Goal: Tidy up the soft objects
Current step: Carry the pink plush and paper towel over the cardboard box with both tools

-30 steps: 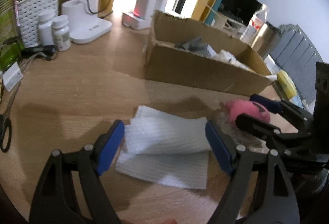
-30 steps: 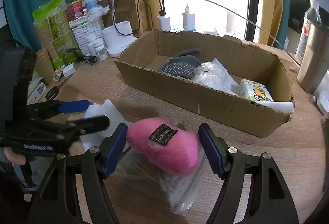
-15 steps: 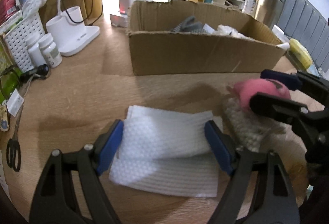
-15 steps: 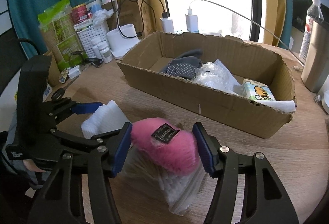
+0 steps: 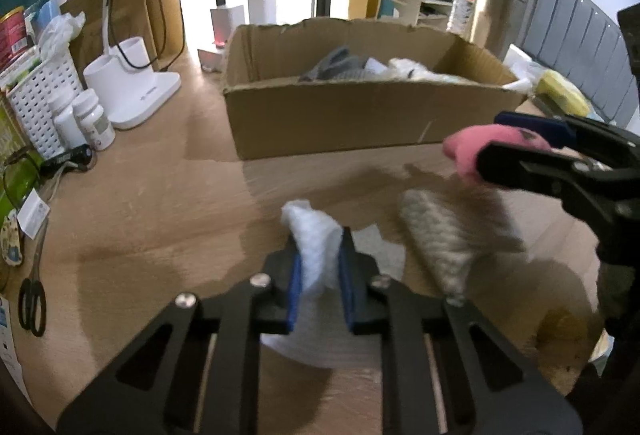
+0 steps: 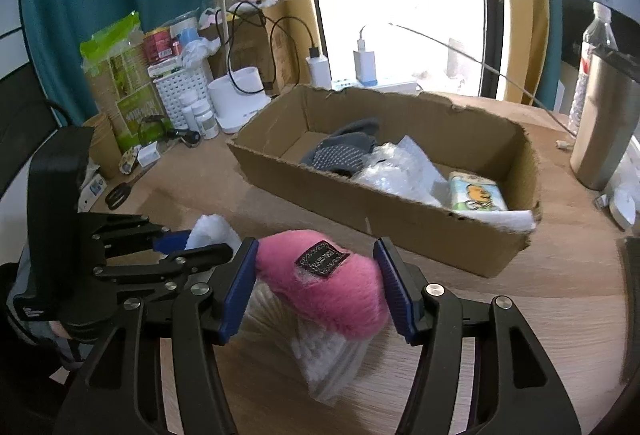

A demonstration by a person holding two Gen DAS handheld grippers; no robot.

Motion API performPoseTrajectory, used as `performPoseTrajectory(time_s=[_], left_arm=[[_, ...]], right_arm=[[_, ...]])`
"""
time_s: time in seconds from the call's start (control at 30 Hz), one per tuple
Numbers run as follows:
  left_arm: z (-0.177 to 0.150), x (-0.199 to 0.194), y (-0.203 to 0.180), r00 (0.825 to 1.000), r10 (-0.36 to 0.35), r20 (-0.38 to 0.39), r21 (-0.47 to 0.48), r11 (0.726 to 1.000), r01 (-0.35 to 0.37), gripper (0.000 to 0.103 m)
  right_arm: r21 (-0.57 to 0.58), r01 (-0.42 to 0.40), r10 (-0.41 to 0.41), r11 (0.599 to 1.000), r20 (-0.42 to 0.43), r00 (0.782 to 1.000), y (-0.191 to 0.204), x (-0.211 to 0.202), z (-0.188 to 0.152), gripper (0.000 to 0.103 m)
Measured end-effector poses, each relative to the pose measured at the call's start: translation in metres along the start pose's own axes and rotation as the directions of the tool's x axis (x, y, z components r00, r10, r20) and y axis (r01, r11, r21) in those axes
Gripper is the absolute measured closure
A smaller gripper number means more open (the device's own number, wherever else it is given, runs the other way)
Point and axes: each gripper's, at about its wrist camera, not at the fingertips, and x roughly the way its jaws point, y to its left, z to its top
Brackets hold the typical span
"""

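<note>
Left gripper (image 5: 318,277): its blue-padded jaws are pinched tight on a bunched white foam wrap sheet (image 5: 316,235), the sheet squeezed narrow between the pads and spilling out below onto the wooden bench (image 5: 152,203).
Right gripper (image 6: 316,287): its jaws press both sides of a fuzzy pink plush pouch with a black label (image 6: 324,287) — gripping it above the bench surface.
Under the pouch: a clear bag of white ribbed soft material (image 6: 332,355) hangs or lies beneath; contact with the bench cannot be told.
Gripper spacing: the left gripper sits just beside the right one, on its left.
Brown cardboard box (image 6: 400,219): open-topped, toward the far edge of the bench — inside it a grey dotted cloth (image 6: 344,151), crumpled clear bubble wrap (image 6: 396,171) and a small tissue pack with a cartoon print (image 6: 476,195).
Left edge of the bench: black-handled scissors (image 5: 32,299), white pill bottles (image 5: 86,119) and a white perforated basket (image 5: 40,95).
</note>
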Motion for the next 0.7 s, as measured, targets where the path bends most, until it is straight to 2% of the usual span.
performPoseTrajectory(time_s=[0.37,0.7], left_arm=[[0.007,-0.034,-0.004,0.994,-0.083,0.071,-0.030,0.996,0.085,0.087],[0.019,-0.056,0.002,0.986,-0.092,0.139,-0.054,0.994,0.100,0.087]], right_arm=[[-0.003,0.035,-0.035,0.999,0.051,0.998,-0.010,-0.022,0.008,0.041],[0.008,0.061,-0.062,0.998,0.088,0.994,-0.022,-0.037,0.015,0.041]])
